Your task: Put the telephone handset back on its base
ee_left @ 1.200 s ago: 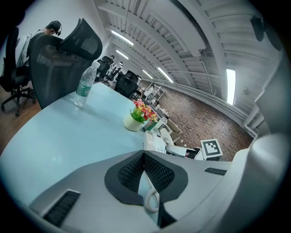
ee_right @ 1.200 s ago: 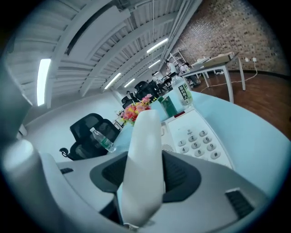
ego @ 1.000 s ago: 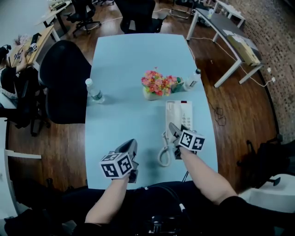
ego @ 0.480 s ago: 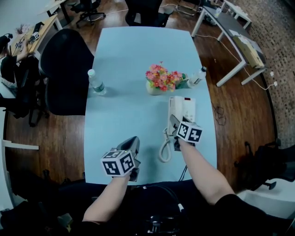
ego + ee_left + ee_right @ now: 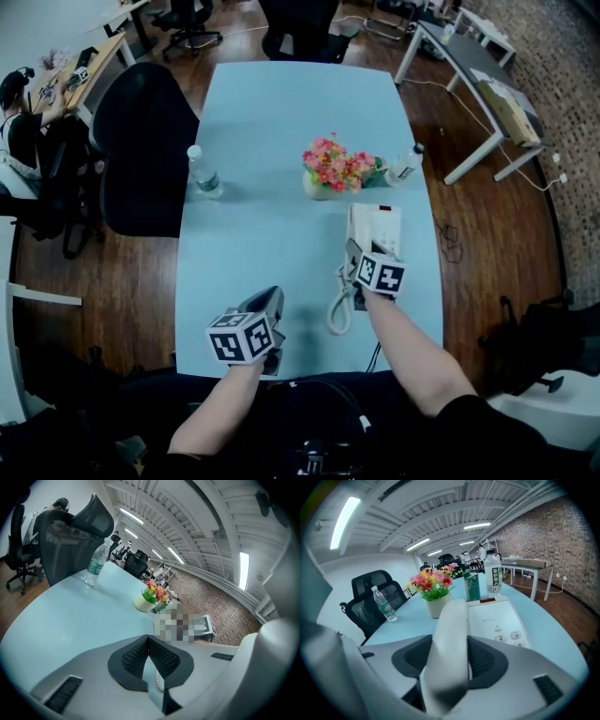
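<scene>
The white telephone base [image 5: 382, 225] lies on the pale blue table [image 5: 272, 103] at the right. My right gripper [image 5: 355, 256] hovers over the base's near left side, shut on the white handset [image 5: 450, 634], which stands between both pads and points along the base [image 5: 499, 620]. Its jaws have just eased open a little with the handset still between them. A coiled cord [image 5: 337, 309] trails from the handset toward the table's near edge. My left gripper [image 5: 269, 300] rests near the front edge, left of the cord, shut with nothing between its pads [image 5: 161, 656].
A pot of pink and yellow flowers [image 5: 333, 171] stands just beyond the base, with a green carton [image 5: 472, 587] and a water bottle [image 5: 404, 166] beside it. Another bottle [image 5: 203, 173] stands at the table's left edge, near a black office chair [image 5: 141, 141].
My right gripper has edged slightly toward the base with the handset and rolled a little. The left gripper has stayed where it was.
</scene>
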Motion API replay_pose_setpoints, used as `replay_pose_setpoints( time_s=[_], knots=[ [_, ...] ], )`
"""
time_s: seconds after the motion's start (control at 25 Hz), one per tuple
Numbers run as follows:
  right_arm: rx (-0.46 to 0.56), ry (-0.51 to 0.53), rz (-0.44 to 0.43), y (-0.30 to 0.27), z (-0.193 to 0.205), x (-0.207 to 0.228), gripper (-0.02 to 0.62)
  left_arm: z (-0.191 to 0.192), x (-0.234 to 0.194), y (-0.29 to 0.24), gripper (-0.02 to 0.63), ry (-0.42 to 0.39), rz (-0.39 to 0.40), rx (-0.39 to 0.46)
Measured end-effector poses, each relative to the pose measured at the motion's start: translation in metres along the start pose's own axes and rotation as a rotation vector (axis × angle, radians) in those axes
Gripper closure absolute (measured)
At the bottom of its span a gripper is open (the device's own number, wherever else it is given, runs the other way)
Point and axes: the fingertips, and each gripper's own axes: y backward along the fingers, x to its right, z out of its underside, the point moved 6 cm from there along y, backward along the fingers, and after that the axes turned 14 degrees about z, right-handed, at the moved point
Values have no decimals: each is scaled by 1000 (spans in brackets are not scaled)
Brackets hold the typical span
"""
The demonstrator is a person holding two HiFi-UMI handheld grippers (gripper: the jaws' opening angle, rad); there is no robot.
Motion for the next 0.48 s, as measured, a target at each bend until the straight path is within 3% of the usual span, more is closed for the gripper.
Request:
replay_pose_setpoints(
  time_s=[0.28, 0.48],
  knots=[
    [31, 53, 28, 5, -2, 0, 319, -1, 0, -5, 607, 4, 8, 3],
    [51, 27, 16, 11, -6, 3, 319, -2, 1, -7, 607, -5, 14, 2]
  ],
)
